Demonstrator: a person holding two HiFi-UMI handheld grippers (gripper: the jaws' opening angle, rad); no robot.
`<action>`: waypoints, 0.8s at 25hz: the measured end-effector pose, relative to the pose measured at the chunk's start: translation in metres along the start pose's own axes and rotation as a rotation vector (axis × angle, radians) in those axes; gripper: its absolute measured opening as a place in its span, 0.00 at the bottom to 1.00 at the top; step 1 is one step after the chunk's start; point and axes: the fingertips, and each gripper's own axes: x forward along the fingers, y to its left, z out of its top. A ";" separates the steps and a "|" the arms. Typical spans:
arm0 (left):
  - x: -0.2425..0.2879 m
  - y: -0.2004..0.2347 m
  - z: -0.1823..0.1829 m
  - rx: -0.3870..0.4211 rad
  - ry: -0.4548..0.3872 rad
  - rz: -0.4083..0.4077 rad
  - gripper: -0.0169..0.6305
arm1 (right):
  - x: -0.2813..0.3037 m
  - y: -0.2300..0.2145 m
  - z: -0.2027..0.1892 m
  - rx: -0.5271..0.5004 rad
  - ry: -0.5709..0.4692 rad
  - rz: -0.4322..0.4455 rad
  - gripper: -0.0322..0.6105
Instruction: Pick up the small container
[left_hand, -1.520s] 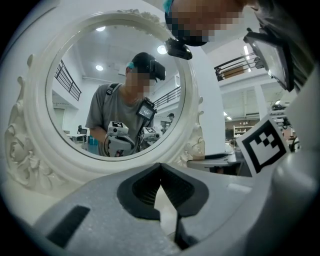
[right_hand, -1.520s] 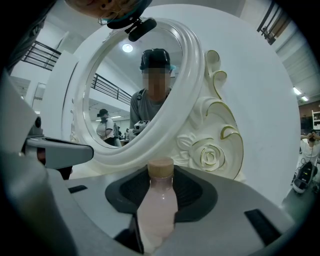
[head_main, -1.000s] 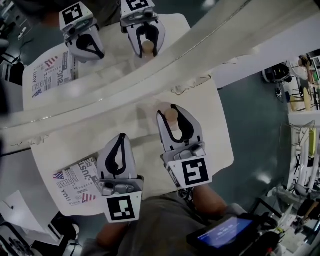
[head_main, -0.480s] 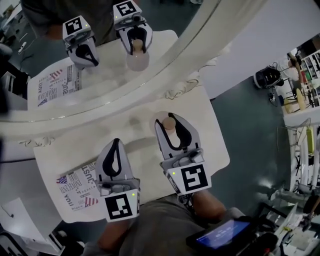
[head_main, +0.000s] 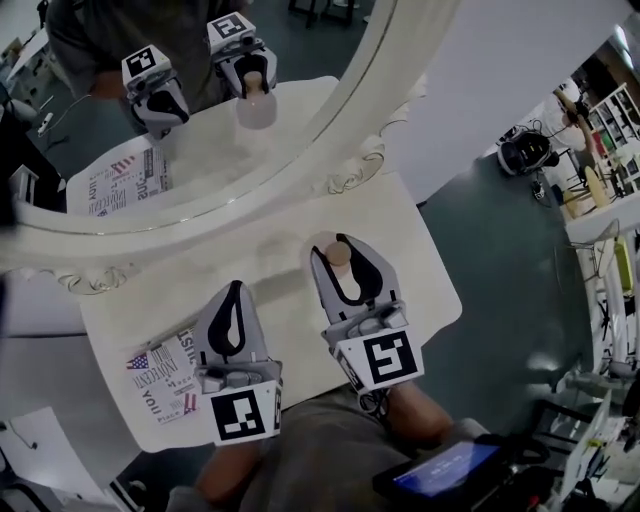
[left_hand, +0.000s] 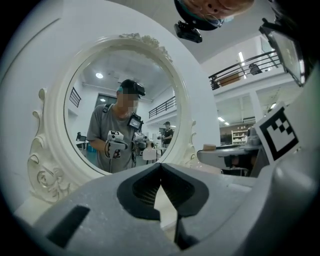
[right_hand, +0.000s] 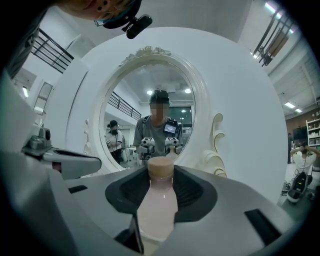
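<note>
The small container (right_hand: 158, 207) is a pale pink bottle with a tan cap (head_main: 340, 256). It stands upright between the jaws of my right gripper (right_hand: 160, 174), which is shut on its neck and upper body. In the head view my right gripper (head_main: 344, 244) is over the middle of the white table (head_main: 425, 290), close to the mirror. I cannot tell whether the bottle's base touches the table. My left gripper (head_main: 236, 288) hovers to its left, shut and empty, and its tips (left_hand: 160, 166) meet in the left gripper view.
A large oval mirror in an ornate white frame (head_main: 330, 165) stands along the table's far side and reflects both grippers and the person. A printed paper (head_main: 160, 372) lies at the table's near left. The table edge drops to a dark floor (head_main: 500, 250) on the right.
The head view has swung, so the mirror and table sit differently in the picture. Both grippers keep their places over the table, and the bottle stays in the right jaws.
</note>
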 end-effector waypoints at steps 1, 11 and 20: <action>-0.002 -0.001 0.000 0.001 0.000 -0.005 0.05 | -0.002 0.001 0.000 0.000 -0.002 -0.004 0.27; -0.011 -0.001 0.011 0.024 -0.033 -0.021 0.05 | -0.015 0.004 0.006 -0.013 -0.016 -0.031 0.27; -0.012 -0.004 0.011 0.026 -0.038 -0.027 0.05 | -0.019 0.000 0.005 -0.017 -0.021 -0.045 0.27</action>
